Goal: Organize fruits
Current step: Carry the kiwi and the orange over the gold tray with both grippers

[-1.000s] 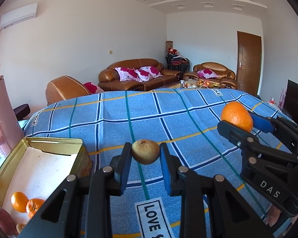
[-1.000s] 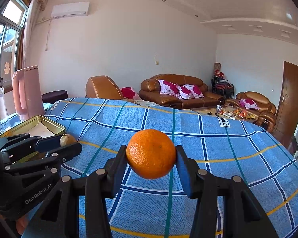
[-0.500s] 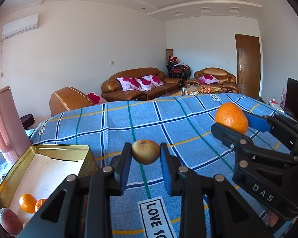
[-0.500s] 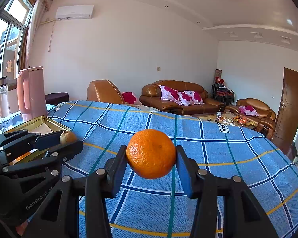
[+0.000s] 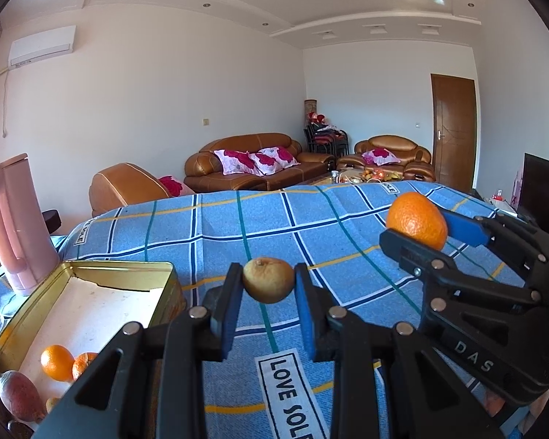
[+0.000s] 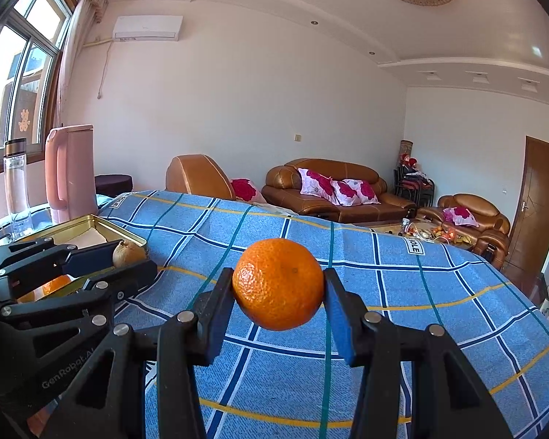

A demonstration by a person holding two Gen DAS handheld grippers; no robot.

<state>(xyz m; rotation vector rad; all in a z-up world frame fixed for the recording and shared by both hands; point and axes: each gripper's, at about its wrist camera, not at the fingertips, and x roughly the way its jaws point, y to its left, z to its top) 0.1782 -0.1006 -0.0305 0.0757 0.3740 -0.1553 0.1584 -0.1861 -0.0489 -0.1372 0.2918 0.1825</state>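
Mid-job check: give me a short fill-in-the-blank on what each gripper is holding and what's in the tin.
1. The right gripper is shut on an ___ mandarin.
2. The left gripper grips a small ___ fruit.
3. The gold tin lies to the ___ of the left gripper.

Missing words: orange; brown; left

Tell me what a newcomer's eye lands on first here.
The bright orange clamped in the right gripper, held above the blue checked cloth. Then the small brownish fruit pinched in the left gripper, beside the gold tin that holds more fruit at the left.
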